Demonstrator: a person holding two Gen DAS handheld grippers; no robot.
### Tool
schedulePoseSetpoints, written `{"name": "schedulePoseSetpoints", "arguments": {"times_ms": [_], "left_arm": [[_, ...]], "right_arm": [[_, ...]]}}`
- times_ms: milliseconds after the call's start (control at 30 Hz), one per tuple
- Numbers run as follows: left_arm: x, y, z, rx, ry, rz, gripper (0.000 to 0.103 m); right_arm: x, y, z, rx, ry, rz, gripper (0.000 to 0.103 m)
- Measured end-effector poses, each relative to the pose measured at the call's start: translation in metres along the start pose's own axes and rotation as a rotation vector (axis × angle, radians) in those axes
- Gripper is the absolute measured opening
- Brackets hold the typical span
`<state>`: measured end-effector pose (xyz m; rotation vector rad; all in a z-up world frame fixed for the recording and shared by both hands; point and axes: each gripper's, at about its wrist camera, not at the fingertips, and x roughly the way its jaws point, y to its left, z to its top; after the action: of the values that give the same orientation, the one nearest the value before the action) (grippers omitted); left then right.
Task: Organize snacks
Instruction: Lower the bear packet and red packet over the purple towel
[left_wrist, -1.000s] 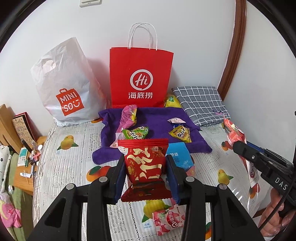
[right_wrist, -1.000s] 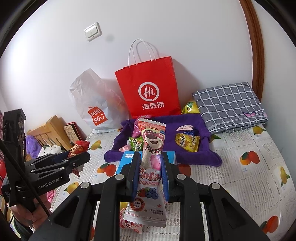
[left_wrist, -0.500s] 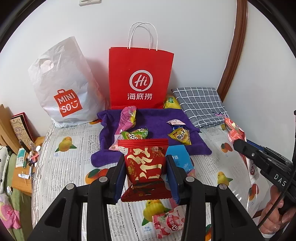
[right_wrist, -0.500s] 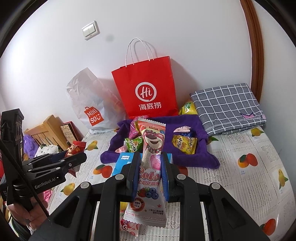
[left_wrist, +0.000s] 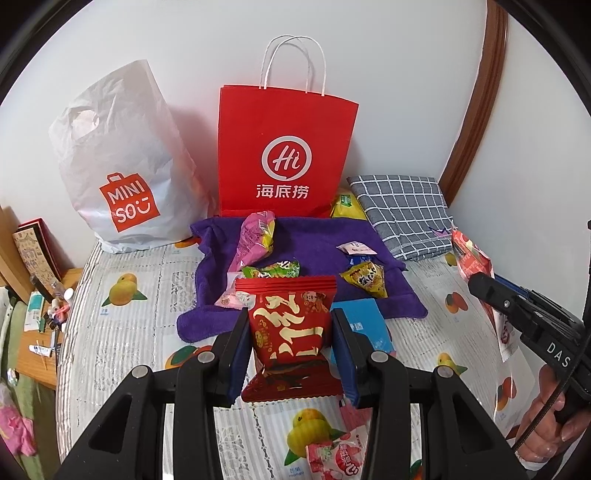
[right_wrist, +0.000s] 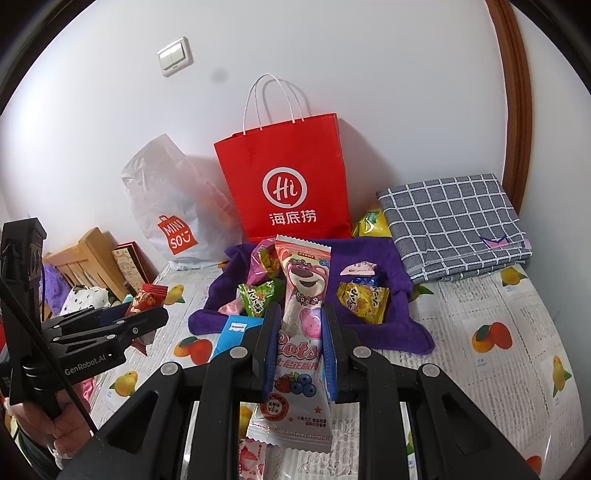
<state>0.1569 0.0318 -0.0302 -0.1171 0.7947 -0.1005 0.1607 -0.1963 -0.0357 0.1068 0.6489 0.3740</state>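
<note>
Two carrier bags stand against the white wall: a red paper bag (left_wrist: 286, 155) printed "Hi" above Chinese characters, and at its 9 o'clock a white plastic bag (left_wrist: 122, 166) marked "MINISO". The left hand-held gripper (left_wrist: 290, 345) is clamped on a red snack packet (left_wrist: 290, 328); the right hand-held gripper (right_wrist: 300, 345) pinches a pink bear packet (right_wrist: 301, 314) reading "Lotso". Only the right view shows a light switch (right_wrist: 175, 56) and "GenRobot.AI" on the other tool. Loose snacks lie on a purple towel (left_wrist: 306, 243) on a fruit-print bed (left_wrist: 122, 332).
</note>
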Motion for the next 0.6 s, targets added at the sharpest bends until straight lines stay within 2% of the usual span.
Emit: {"name": "schedulePoseSetpoints", "arguments": {"times_ms": [600], "left_arm": [[0.044, 0.007, 0.022, -0.003, 0.020, 0.019, 0.039]], "right_arm": [[0.047, -0.006, 0.020, -0.048, 0.022, -0.024, 0.021]]}}
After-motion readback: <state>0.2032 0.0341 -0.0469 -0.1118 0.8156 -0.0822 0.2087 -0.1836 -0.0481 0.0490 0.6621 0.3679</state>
